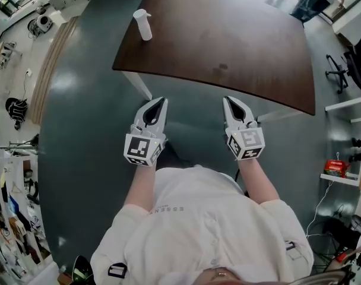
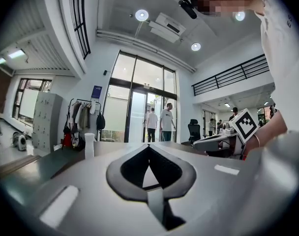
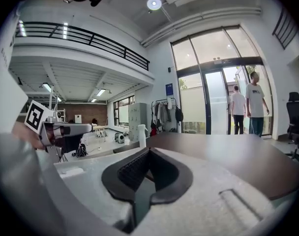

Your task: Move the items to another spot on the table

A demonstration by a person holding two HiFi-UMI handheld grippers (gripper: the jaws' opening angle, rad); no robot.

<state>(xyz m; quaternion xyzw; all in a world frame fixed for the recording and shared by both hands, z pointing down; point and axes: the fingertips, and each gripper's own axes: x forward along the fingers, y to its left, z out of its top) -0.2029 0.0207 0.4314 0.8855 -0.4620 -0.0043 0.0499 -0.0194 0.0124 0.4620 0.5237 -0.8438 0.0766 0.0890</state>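
A white spray bottle [image 1: 142, 24] stands upright near the far left corner of the dark brown table [image 1: 228, 46]. It also shows small and distant as the bottle [image 2: 89, 145] in the left gripper view and the bottle [image 3: 141, 135] in the right gripper view. My left gripper [image 1: 163, 101] and right gripper [image 1: 227, 100] are held side by side just short of the table's near edge, pointing toward it. Both are shut with nothing between their tips. The left gripper [image 2: 149, 147] and right gripper [image 3: 149, 149] are far from the bottle.
White table legs [image 1: 142, 86] stand under the near edge. An office chair [image 1: 347, 67] and a shelf [image 1: 344, 177] are at the right; cluttered gear lies along the left wall. Two people [image 2: 159, 124] stand by the glass doors beyond the table, next to a coat rack [image 2: 80, 122].
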